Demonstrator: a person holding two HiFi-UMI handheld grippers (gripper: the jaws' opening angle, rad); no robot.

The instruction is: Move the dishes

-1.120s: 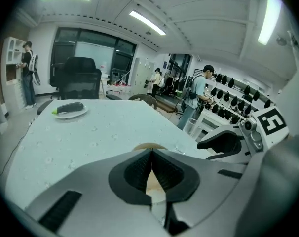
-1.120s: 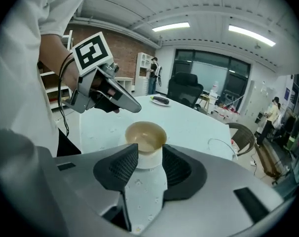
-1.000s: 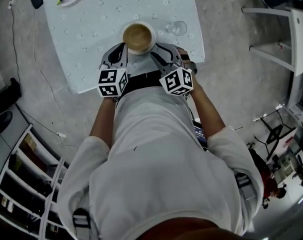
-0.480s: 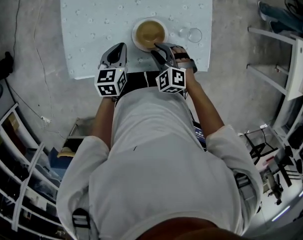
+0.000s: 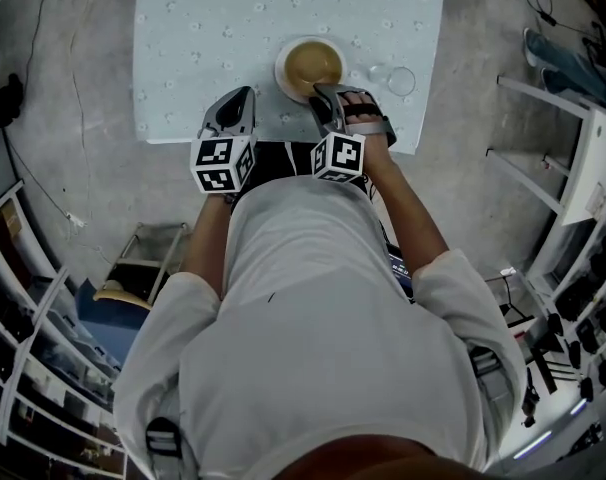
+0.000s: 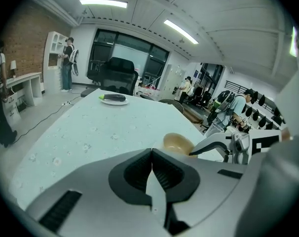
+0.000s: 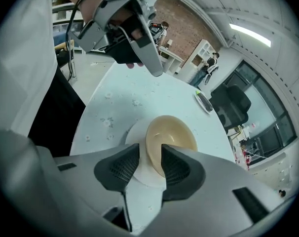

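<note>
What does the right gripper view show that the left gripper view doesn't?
Right only: the right gripper, jaws closed over the rim of the bowl and the plate under it, plus the left gripper seen from outside.
Left only: the left gripper's own jaws, shut and empty, and the right gripper seen from the side.
Both: the table, the bowl, and the far plate with a dark object on it.

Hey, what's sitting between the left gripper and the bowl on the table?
Nothing. Only a bare stretch of the table separates the left gripper from the bowl. The head view shows this most clearly.
</note>
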